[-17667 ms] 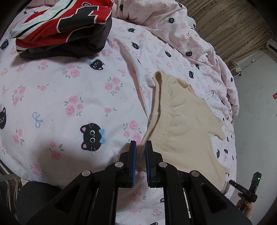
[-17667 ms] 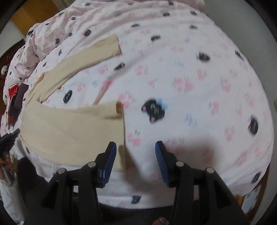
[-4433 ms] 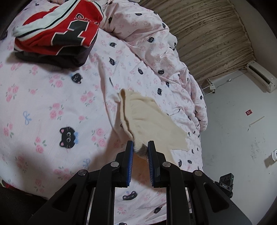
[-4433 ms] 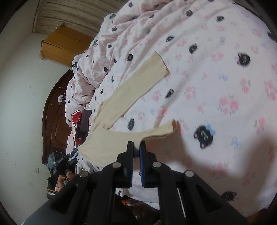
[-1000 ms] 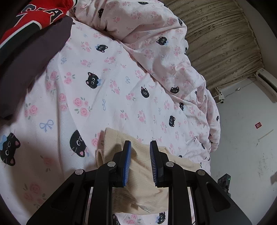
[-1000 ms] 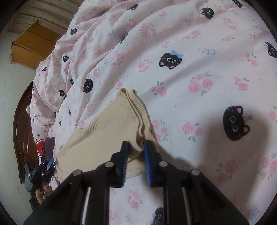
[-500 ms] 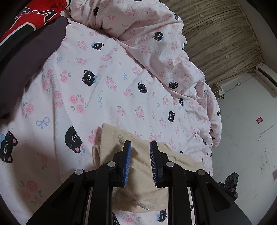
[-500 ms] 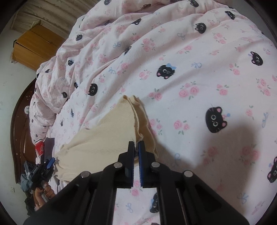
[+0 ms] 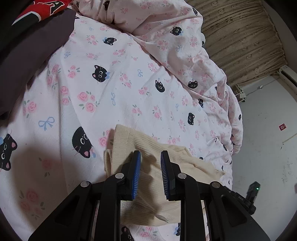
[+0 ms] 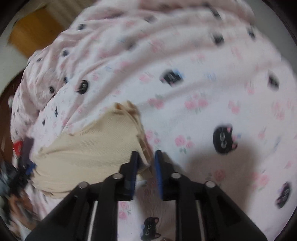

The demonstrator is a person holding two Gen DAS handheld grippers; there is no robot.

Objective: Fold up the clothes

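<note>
A cream ribbed garment [image 9: 148, 166] lies folded over on the pink cat-print bedsheet [image 9: 111, 89]. My left gripper [image 9: 149, 157] is open just above its left part, holding nothing. In the right wrist view the same cream garment [image 10: 89, 148] lies left of centre, its layered edge running down to my right gripper [image 10: 145, 154]. The right gripper is open, with the garment's edge between the fingers. That view is blurred.
A folded pile with a red jersey [image 9: 42, 9] on a dark garment [image 9: 27, 50] sits at the far left. A bunched duvet [image 9: 176, 37] lies along the back. A wooden cabinet [image 10: 35, 27] and the bed's edge, with floor [image 9: 269, 148] beyond, are also in view.
The right gripper, shut on the garment's edge half a second ago, has opened and the view has swung. The left gripper stays open over the garment.
</note>
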